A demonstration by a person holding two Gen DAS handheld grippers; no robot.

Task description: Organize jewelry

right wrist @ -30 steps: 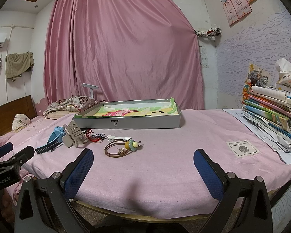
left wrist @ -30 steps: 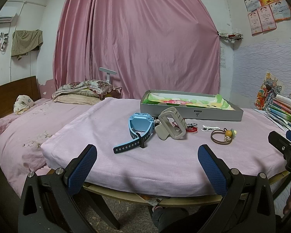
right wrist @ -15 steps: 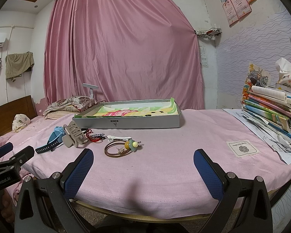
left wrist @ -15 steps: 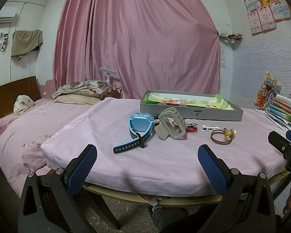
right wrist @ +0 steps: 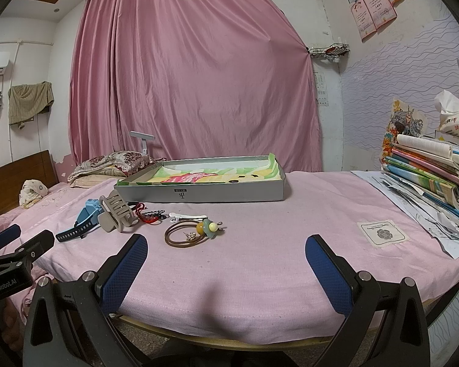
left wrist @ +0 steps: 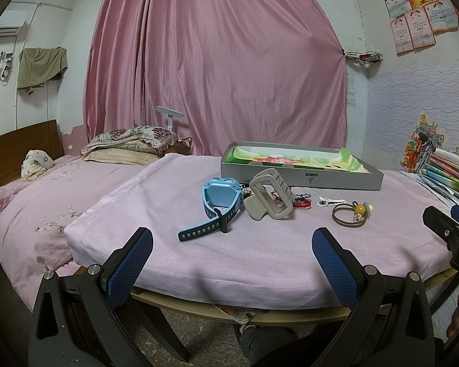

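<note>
Pink cloth (right wrist: 260, 244) is covering the table where you are working, soft and slightly wrinkled, with a pink curtain (left wrist: 214, 61) hanging behind. You are holding the left gripper (left wrist: 229, 263) and the right gripper (right wrist: 226, 263) at the near edge, both spread wide and gripping nothing, so by this view the sorting is not yet begun. Jewelry is lying loose in a row on the cloth: a blue watch (left wrist: 220, 202) with a rubbery perforated strap, a beige claw clip (left wrist: 270, 194) of hard plastic touching it, a small red charm (right wrist: 150, 215), a white flat clip (right wrist: 186, 215), and a brown hair tie (right wrist: 183, 237) carrying round beads. Just behind them a shallow grey tray (right wrist: 199, 194) with a coloured paper lining is standing, apparently the destination. Your next move is probably calling for a low reach to the hair tie, which is lying nearest the right gripper; its thin loop is likely needing a pinch close to the cloth.
</note>
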